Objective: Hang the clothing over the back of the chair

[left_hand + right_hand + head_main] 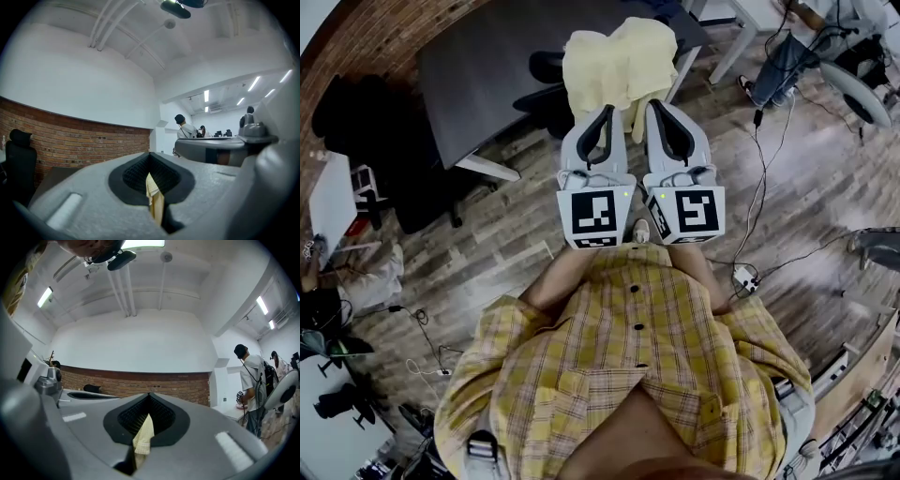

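A pale yellow garment (619,67) hangs from both grippers, held up in front of me in the head view. My left gripper (602,111) is shut on the garment's left part, and a strip of the yellow cloth (154,201) shows pinched between its jaws. Beside it my right gripper (657,105) is shut on the right part, with a fold of the cloth (143,437) caught between its jaws. Both gripper views point upward at the ceiling and walls. A black chair (546,89) stands below the garment, mostly hidden by it.
A dark table (487,66) lies behind the chair, by a brick wall (356,47). Cables (759,187) run over the wooden floor at right. Another black chair (18,159) and people (187,129) stand farther off, and one person (255,380) is at the right.
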### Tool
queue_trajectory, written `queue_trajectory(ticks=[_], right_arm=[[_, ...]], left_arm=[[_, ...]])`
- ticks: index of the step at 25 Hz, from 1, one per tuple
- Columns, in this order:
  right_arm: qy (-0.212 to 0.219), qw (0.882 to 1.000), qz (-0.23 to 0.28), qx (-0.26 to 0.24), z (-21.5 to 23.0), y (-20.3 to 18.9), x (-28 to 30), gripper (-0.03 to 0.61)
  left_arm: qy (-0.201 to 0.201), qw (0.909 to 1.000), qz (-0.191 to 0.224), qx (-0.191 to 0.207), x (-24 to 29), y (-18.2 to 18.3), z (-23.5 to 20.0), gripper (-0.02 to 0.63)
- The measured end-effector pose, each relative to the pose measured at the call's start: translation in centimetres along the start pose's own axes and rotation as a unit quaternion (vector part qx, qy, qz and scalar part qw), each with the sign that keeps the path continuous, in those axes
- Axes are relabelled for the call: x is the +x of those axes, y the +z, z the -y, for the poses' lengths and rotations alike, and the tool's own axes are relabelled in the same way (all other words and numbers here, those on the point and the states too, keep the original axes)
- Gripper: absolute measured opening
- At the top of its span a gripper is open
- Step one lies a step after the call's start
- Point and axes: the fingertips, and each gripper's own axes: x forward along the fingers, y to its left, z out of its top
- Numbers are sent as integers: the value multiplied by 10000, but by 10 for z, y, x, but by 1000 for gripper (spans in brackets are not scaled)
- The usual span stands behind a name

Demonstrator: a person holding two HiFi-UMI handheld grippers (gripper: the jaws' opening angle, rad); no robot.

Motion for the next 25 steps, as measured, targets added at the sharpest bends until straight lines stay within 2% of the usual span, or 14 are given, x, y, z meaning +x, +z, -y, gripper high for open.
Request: queue_trajectory(ticks=[11,25], right_arm=[[-9,9997,-229,77,-1,-20,-4,-3],[-103,9995,-285,90,15,-25,-14,-3]], left_arm=[[-87,9998,-180,-94,-2,-17,6,2],[-50,9995,-275,-125,1,-25,13,2]])
